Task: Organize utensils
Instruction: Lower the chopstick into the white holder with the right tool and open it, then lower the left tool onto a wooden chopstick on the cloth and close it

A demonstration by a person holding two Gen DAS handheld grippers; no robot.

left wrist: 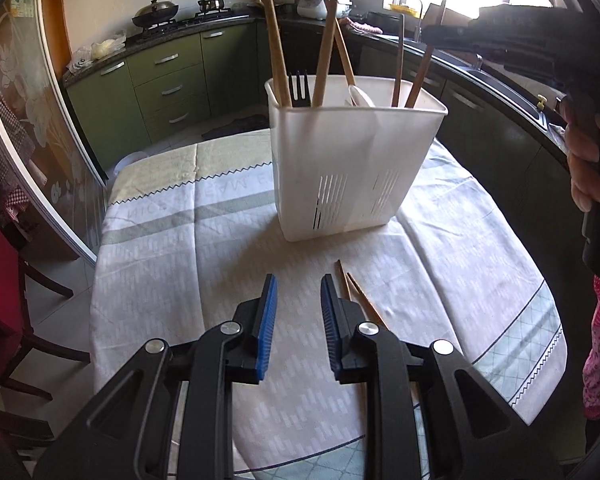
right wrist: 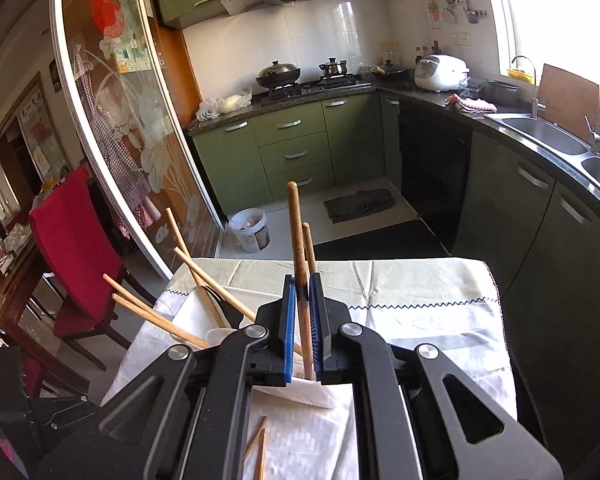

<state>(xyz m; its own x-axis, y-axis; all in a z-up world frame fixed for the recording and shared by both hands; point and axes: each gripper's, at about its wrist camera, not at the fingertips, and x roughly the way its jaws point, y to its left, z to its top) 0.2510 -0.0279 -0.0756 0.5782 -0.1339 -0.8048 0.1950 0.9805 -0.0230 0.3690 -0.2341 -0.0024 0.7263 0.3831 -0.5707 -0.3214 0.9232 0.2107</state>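
Observation:
A white slotted utensil holder (left wrist: 352,176) stands on the cloth-covered table, holding wooden handles, a black fork (left wrist: 299,88) and a white spoon (left wrist: 360,96). My right gripper (right wrist: 302,280) is shut on a pair of brown chopsticks (right wrist: 296,232), which stand upright in the holder's right side. In the left wrist view it shows as a dark shape (left wrist: 436,38) above the holder. My left gripper (left wrist: 298,280) hangs low over the cloth in front of the holder, open with nothing between its blue pads. Two more chopsticks (left wrist: 356,292) lie on the cloth just right of it.
The table's front edge (left wrist: 520,384) curves round to the right. A red chair (right wrist: 76,240) and a glass sliding door (right wrist: 132,140) stand to the left. Green kitchen cabinets (left wrist: 168,84) and a sink counter (right wrist: 548,136) lie beyond. A person's hand (left wrist: 584,160) grips the right tool.

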